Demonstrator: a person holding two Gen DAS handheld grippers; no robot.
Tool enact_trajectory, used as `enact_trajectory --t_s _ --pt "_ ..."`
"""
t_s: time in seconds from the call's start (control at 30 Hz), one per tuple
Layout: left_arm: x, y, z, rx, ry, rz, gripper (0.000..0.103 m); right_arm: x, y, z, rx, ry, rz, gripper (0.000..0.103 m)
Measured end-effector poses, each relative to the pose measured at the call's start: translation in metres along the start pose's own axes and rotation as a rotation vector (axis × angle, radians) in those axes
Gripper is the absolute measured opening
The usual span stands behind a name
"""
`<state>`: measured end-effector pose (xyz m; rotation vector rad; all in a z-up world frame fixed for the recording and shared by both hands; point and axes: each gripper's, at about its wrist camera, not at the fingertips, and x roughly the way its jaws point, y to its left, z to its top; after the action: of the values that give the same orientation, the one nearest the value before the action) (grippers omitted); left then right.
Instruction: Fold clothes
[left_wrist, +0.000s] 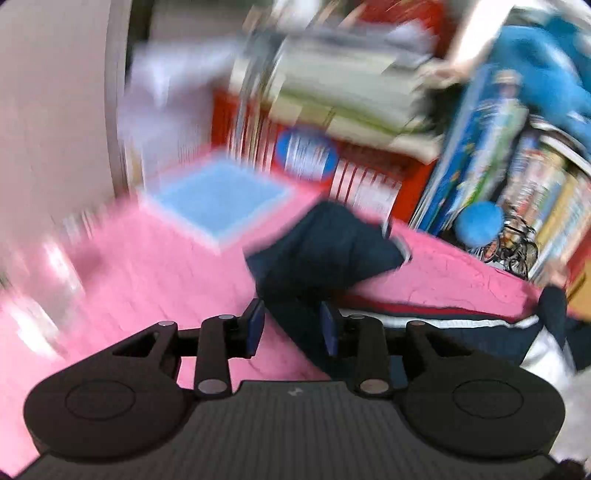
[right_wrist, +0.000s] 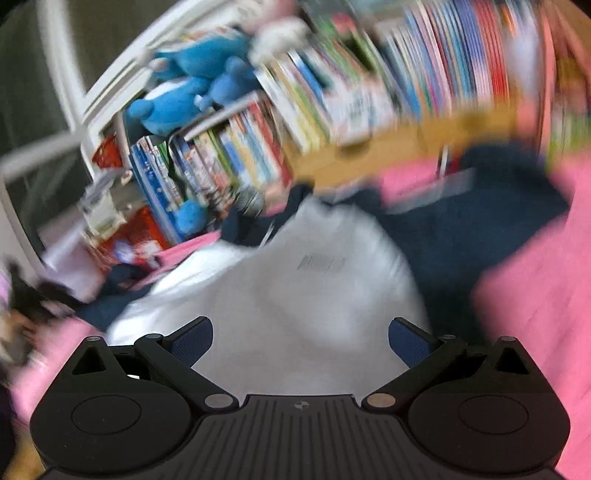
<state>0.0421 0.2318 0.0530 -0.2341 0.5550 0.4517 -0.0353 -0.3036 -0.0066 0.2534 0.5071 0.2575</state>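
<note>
Behind the navy garment (left_wrist: 325, 247), crammed bookshelves (right_wrist: 280, 147); left tongs (left_wrist: 291, 328) narrow, right tongs (right_wrist: 301, 341) wide.

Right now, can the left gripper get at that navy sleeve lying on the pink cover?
Probably yes. The left gripper is open, and the navy sleeve lies just beyond its fingers with only bare pink cover around it. Nothing stands between them, though motion blur hides how high the gripper is.

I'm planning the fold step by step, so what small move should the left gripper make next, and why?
Probably close the left gripper on the navy sleeve. Its fingers stand slightly apart with dark cloth running up between them, not visibly pinched. The right gripper hangs wide open over the white panel, holding nothing. Both views are blurred.
</note>
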Motion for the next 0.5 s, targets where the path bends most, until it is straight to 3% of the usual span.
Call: enact_trajectory --t_s 0.07,0.13,0.2,0.27,0.3,0.37,0.4,0.43,0.5 --pt "-0.030 -0.024 -0.004 0.107 -0.081 -0.071 0.047 -0.003 0.002 0.015 -0.140 -0.039 -0.112 0.101" --pt "-0.051 -0.052 -0.012 0.189 -0.108 -0.182 0.057 0.012 0.003 0.027 -0.264 -0.016 -0.207 0.085" --pt "-0.058 -0.086 -0.028 0.253 -0.068 -0.328 0.060 0.035 0.005 0.035 -0.291 0.030 -0.200 0.067" --pt "-0.052 -0.120 -0.047 0.321 0.022 -0.455 0.061 0.060 0.011 0.042 -0.322 0.073 -0.159 0.062" --pt "-0.047 -0.137 -0.059 0.366 0.054 -0.478 0.061 0.071 0.015 0.044 -0.346 0.081 -0.155 0.060" --pt "-0.036 -0.152 -0.075 0.418 0.078 -0.453 0.061 0.084 0.019 0.055 -0.401 0.038 -0.237 0.061" --pt "-0.029 -0.158 -0.083 0.438 0.088 -0.433 0.061 0.087 0.015 0.063 -0.435 -0.007 -0.296 0.070" --pt "-0.023 -0.159 -0.089 0.449 0.094 -0.409 0.061 0.091 0.008 0.073 -0.478 -0.044 -0.367 0.089" --pt "-0.012 -0.152 -0.095 0.444 0.092 -0.346 0.061 0.105 -0.013 0.092 -0.550 -0.079 -0.538 0.101"
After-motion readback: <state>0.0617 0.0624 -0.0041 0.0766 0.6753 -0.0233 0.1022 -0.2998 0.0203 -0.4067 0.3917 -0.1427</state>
